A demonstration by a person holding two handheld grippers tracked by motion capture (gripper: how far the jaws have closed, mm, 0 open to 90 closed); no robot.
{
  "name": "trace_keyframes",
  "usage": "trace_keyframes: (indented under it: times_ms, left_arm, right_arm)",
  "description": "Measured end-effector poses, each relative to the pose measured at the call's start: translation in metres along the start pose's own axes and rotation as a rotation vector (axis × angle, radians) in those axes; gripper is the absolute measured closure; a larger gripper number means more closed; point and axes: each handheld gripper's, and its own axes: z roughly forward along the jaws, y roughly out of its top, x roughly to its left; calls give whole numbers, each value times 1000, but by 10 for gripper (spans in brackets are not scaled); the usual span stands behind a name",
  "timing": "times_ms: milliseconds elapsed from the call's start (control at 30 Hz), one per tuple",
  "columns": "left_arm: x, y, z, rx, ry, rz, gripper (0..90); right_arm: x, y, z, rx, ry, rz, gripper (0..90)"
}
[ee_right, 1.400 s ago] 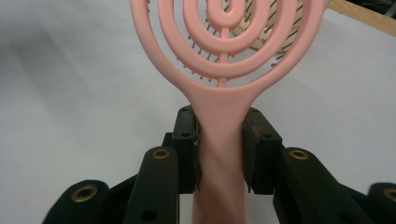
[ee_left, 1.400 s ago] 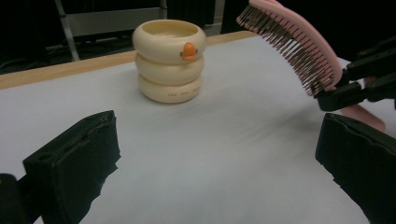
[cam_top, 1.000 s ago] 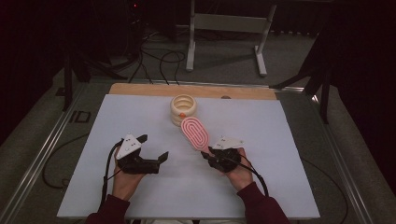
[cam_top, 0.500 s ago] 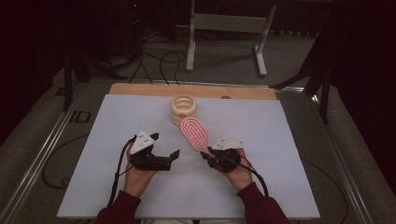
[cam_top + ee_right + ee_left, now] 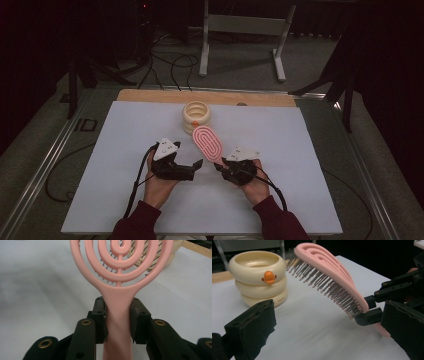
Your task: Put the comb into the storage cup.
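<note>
- White table [image 5: 125, 200] under dim light, cream cup [image 5: 196, 116] at the back
- Pink hairbrush [image 5: 207, 142], judged light and stiff, is clamped by the handle in the right gripper [image 5: 220, 169]
- Left gripper [image 5: 196, 166] is held open beside it

Light is falling from above onto the white surface [image 5: 280, 200], leaving the floor beyond sinking into near darkness. Soft, faint shadows are lying under the hands. In the right gripper view, the near black jaws are blurring slightly, and grain is showing throughout.
</note>
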Motion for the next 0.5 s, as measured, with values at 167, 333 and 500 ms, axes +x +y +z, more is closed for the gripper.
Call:
trace_keyframes:
  times_ms: [167, 333, 500]
  left_arm:
    - [-3, 2, 6, -1, -3, -17, 2]
    - [-5, 4, 11, 1, -5, -22, 2]
    - [-8, 5, 17, 10, -7, -30, 2]
  right_arm:
    - [1, 0, 0, -1, -1, -4, 698]
    - [2, 0, 0, -3, 1, -7, 699]
    - [2, 0, 0, -6, 2, -7, 698]
